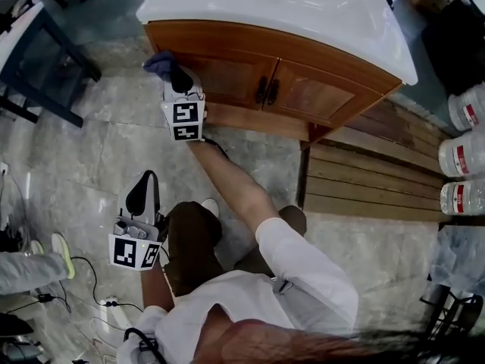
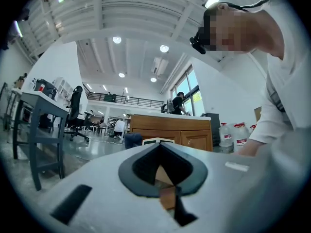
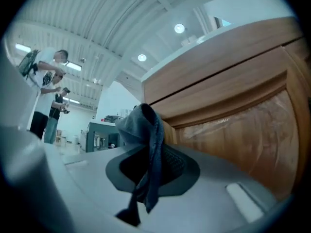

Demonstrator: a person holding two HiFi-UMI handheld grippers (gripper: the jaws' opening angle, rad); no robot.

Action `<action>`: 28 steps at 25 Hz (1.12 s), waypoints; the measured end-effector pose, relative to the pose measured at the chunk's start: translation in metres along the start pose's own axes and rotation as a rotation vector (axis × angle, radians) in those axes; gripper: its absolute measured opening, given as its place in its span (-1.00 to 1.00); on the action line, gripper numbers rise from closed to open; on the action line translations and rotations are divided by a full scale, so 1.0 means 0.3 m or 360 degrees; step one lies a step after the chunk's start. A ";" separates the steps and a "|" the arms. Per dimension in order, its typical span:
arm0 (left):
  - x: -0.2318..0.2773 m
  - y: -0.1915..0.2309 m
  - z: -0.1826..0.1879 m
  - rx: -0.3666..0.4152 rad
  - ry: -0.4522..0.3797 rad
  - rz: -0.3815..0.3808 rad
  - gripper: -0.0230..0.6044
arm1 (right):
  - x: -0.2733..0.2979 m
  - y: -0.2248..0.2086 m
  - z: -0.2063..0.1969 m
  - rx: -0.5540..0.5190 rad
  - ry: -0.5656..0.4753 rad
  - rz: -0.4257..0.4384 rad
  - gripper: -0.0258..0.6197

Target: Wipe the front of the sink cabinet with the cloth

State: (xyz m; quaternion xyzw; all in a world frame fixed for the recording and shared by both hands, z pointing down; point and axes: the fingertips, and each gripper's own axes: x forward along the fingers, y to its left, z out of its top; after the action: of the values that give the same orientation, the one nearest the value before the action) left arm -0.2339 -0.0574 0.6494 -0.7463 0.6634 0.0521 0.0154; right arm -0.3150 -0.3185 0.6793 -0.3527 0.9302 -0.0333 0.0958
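Observation:
The wooden sink cabinet [image 1: 303,89] with a white top stands ahead of me. My right gripper [image 1: 176,78] is shut on a dark blue cloth [image 1: 161,65], held at the left end of the cabinet front, just under the top. In the right gripper view the cloth [image 3: 146,130] hangs out of the gripper [image 3: 150,165], with the wooden door panel [image 3: 243,130] close on the right. My left gripper [image 1: 142,188] is held low by my knee, away from the cabinet, shut and holding nothing. From the left gripper [image 2: 163,168] view, the cabinet [image 2: 170,130] and cloth [image 2: 132,140] show in the distance.
Two dark door handles [image 1: 265,89] sit at the cabinet's middle. A slatted wooden platform [image 1: 371,177] lies to its right, with large water jugs [image 1: 464,158] beyond. A dark table frame [image 1: 45,59] stands at the left. Cables [image 1: 98,302] lie on the floor behind me.

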 end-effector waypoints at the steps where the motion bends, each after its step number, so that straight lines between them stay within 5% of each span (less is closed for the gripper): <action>1: -0.002 0.008 -0.002 -0.0004 -0.0001 0.0002 -0.92 | -0.002 -0.004 0.006 -0.0039 -0.0014 -0.0008 -0.76; 5: 0.016 0.000 -0.008 -0.0015 -0.0014 -0.0054 -0.92 | -0.064 -0.087 0.026 -0.0058 -0.0053 -0.0162 -0.76; 14: 0.127 -0.081 -0.037 -0.0083 -0.0049 -0.0250 -0.92 | -0.426 -0.538 0.106 -0.0037 -0.0064 -0.0669 -0.76; 28: 0.175 -0.218 -0.070 -0.0136 -0.0038 -0.0431 -0.92 | -0.976 -1.183 0.223 -0.0051 -0.0062 -0.1143 -0.76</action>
State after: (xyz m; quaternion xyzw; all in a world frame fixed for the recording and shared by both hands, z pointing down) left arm -0.1618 -0.1035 0.6621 -0.8282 0.5537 0.0865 -0.0017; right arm 0.1438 -0.3900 0.7050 -0.6590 0.7455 -0.0435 0.0902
